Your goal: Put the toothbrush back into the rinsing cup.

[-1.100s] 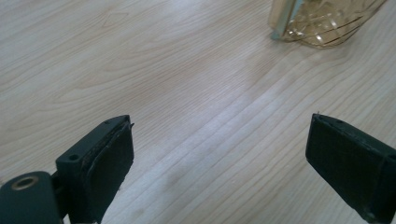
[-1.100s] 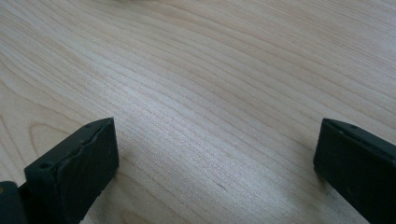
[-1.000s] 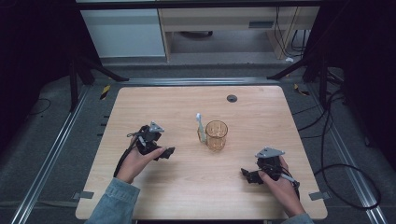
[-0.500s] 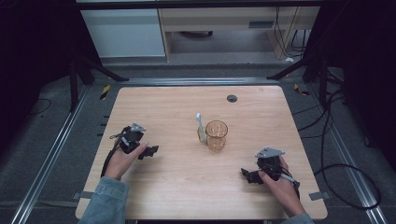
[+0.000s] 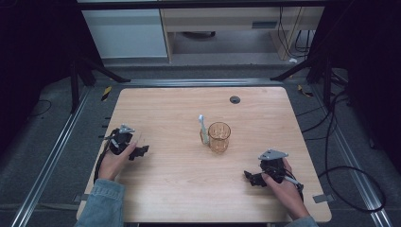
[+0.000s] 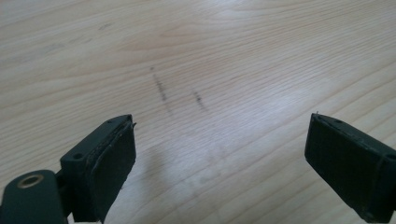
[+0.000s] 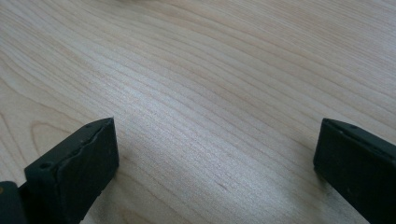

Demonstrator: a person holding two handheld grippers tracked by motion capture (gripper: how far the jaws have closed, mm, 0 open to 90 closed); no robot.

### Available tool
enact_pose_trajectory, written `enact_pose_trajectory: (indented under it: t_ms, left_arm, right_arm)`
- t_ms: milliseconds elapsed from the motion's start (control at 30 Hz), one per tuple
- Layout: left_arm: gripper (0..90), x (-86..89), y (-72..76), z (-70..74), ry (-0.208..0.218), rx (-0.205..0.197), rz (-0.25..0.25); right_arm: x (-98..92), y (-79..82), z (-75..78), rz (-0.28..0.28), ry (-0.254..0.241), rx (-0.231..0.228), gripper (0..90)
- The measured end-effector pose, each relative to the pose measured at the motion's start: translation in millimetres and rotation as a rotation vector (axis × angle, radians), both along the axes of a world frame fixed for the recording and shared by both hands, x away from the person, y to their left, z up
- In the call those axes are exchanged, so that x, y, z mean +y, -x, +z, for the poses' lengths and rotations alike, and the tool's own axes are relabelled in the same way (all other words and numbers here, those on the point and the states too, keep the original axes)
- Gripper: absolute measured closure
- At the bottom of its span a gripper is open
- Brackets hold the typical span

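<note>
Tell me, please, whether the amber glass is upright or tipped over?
Upright: the amber glass stands on its base on the table, its round mouth facing up.

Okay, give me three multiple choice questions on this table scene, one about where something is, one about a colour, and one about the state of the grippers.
1. Where is the toothbrush?
A. beside the cup, on its left
B. inside the cup
C. in the right gripper

2. What colour is the cup?
A. blue
B. amber
C. green

3. How do the left gripper jaws stand?
A. shut on the toothbrush
B. shut, empty
C. open, empty

Answers: 1 A, the high view shows it by the cup's left side; 2 B, see-through amber; 3 C, bare table shows between the jaws.
</note>
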State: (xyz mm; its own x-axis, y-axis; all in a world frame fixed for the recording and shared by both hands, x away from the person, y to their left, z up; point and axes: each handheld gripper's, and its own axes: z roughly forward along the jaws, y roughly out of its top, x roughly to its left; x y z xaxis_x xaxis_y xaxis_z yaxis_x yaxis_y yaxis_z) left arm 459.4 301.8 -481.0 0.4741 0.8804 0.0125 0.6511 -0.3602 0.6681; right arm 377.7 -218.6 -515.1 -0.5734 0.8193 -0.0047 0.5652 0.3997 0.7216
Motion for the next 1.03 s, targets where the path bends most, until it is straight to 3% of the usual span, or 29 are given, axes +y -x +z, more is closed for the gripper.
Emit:
enact_pose_trajectory:
  t_ms: [167, 433, 567, 767, 1033]
  left_arm:
    - [8.2, 5.8, -2.4, -7.7, -0.010, 0.016, 0.033]
    - [8.2, 9.7, -4.5, -14.0, -0.006, 0.007, 0.045]
    - [8.1, 11.5, -5.4, -18.9, 0.010, -0.002, 0.053]
    - [5.0, 11.7, -7.7, -27.2, 0.022, -0.072, 0.075]
    - [0.0, 11.5, -8.7, -27.5, 0.014, -0.058, 0.098]
  right_arm:
    - [0.0, -0.1, 0.0, 0.002, 0.001, -0.002, 0.4]
    - [0.1, -0.1, -0.2, 0.005, -0.001, -0.002, 0.4]
    - [0.1, -0.1, -0.2, 0.004, -0.002, -0.002, 0.4]
    - [0.1, -0.2, -0.2, 0.005, -0.001, -0.003, 0.3]
    - [0.2, -0.1, -0.2, 0.006, -0.001, -0.004, 0.4]
